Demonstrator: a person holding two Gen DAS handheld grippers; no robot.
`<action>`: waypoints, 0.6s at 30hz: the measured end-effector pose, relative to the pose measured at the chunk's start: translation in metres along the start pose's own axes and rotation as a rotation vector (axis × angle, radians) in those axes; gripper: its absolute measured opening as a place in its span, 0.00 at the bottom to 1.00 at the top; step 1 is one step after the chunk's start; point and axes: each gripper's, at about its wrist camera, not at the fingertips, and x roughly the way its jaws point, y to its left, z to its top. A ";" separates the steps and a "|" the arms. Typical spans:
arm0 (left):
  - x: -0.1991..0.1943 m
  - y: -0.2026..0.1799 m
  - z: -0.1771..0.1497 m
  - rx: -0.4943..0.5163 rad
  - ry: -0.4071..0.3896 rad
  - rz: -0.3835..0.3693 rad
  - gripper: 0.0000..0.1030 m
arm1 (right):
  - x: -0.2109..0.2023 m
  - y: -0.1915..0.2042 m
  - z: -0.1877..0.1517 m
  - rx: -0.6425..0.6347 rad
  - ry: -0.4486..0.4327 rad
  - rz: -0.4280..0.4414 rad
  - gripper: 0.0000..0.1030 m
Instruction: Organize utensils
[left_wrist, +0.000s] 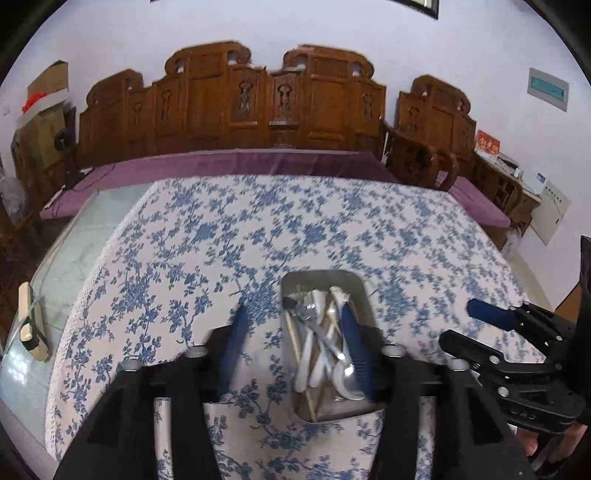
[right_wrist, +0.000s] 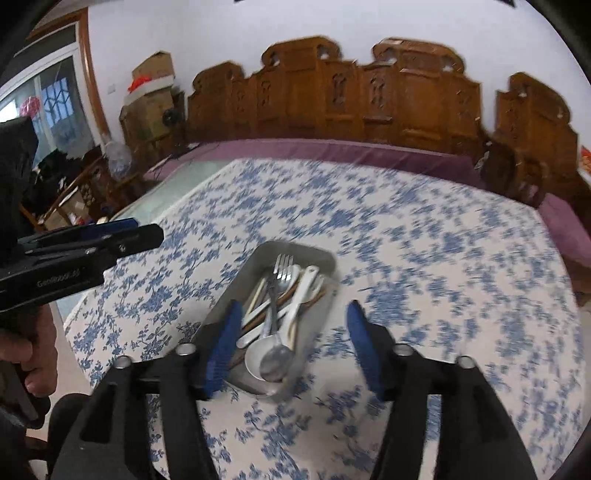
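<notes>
Lying heaped in a rectangular metal tray (right_wrist: 321, 254) on the blue-flowered cloth of the worktop (right_wrist: 424, 229), the utensils (right_wrist: 277, 314) show a fork's tines and a shiny spoon bowl only in the right wrist view; the left wrist view shows blurred white handles and wooden chopsticks. Both the left gripper (left_wrist: 293, 332) and right gripper (right_wrist: 291, 332) hold nothing, their blue ribbed fingers (right_wrist: 221, 347) spread wide, the tray just ahead between them.

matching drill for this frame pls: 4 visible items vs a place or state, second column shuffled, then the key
1. grey metal rectangular tray
2. silver metal fork
3. left gripper
4. blue floral tablecloth

A. jaws open, holding nothing
B. spread over the table
C. lying in the tray among spoons
D. sitting on the cloth, full of utensils

Pairs: 1-D, 2-C, 3-A, 4-B
</notes>
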 end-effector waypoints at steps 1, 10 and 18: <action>-0.005 -0.004 0.000 0.002 -0.008 -0.001 0.62 | -0.011 -0.002 -0.001 0.004 -0.014 -0.010 0.69; -0.057 -0.044 -0.002 0.023 -0.091 0.014 0.93 | -0.090 -0.021 -0.020 -0.001 -0.128 -0.125 0.98; -0.104 -0.078 -0.008 0.075 -0.166 0.048 0.93 | -0.145 -0.039 -0.025 0.059 -0.200 -0.188 0.98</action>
